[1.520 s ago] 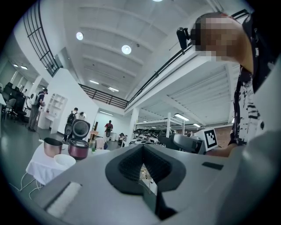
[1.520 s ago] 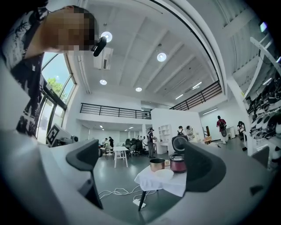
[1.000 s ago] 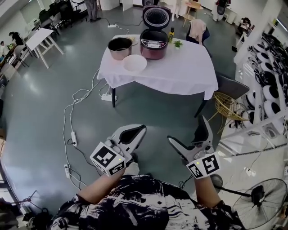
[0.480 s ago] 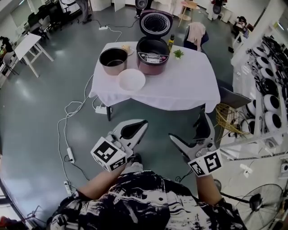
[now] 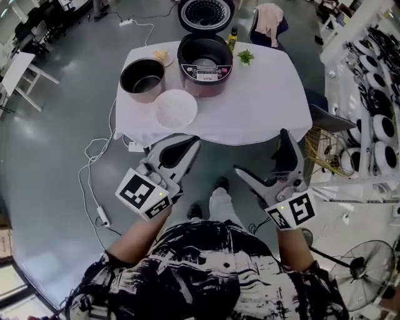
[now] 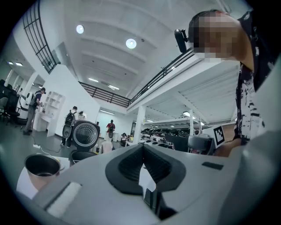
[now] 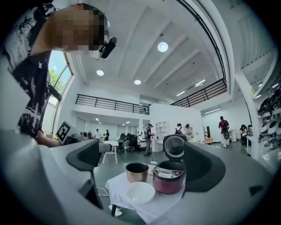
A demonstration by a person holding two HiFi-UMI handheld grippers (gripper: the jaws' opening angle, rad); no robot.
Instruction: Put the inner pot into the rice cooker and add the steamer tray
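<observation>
A copper-coloured inner pot stands on the white-clothed table, left of the dark red rice cooker, whose lid is up. A white steamer tray lies in front of them near the table edge. My left gripper hangs shut and empty just short of the table's near edge. My right gripper is open wide, also off the table. The right gripper view frames the pot, cooker and tray between its jaws. The left gripper view shows the pot at lower left.
A small plant, a bottle and a little dish sit at the table's back. A chair stands behind it. A wicker basket and shelves are at the right, cables on the floor at left.
The table and its objects have come nearer and lower in the head view as the person walks toward it. Both grippers keep their states.
</observation>
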